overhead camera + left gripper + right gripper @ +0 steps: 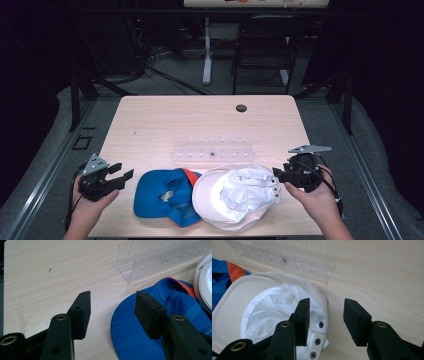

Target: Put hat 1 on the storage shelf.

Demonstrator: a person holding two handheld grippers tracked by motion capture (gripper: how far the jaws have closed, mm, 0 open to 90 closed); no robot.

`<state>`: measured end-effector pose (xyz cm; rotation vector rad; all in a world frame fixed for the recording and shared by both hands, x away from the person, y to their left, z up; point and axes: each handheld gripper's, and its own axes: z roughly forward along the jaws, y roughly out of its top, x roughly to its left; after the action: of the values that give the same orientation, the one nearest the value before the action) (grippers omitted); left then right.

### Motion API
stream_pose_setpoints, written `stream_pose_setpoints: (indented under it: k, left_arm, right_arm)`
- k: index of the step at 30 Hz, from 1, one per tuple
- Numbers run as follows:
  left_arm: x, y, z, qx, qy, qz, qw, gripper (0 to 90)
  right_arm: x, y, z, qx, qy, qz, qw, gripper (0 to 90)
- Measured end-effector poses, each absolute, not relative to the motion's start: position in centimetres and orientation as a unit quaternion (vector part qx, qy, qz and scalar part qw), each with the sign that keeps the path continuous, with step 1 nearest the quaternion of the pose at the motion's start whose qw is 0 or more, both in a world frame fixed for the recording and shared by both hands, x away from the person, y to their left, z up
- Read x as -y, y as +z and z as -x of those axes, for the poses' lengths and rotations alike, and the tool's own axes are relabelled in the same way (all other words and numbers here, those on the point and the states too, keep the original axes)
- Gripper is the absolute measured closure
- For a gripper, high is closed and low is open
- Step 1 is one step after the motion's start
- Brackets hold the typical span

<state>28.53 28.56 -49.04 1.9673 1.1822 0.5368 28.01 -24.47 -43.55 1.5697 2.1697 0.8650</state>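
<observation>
Two caps (200, 197) (blue, white) between parted grippers.

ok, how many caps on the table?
2. The blue fabric cap with orange trim lies near the front edge by the left gripper; the white fabric cap lies upside down beside it, by the right gripper. Both grippers are open.

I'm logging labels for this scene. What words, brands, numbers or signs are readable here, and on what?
No text reads in any view.
Blue cap with orange trim: a small emblem on its front, too blurred to read.
White cloth cap, clear plastic slotted rack: no visible markings.
</observation>
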Motion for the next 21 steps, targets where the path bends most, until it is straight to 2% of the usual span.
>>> stream_pose_setpoints:
  k: [4, 11, 21]
  left_arm:
    - [-28.3, -49.4, -28.6, -0.462, 0.21, -0.775, 0.376, 47.9]
    - [-28.2, -49.6, -28.6, -0.464, 0.205, -0.777, 0.372, 47.8]
    - [-28.3, -50.1, -28.8, -0.465, 0.203, -0.779, 0.367, 47.8]
  right_arm:
    - [24.6, -44.1, -28.7, -0.769, 0.274, -0.567, 0.107, 56.9]
    - [24.8, -45.3, -29.6, -0.765, 0.243, -0.595, 0.051, 56.8]
    - [25.3, -47.7, -30.6, -0.739, 0.232, -0.633, 0.01, 56.9]
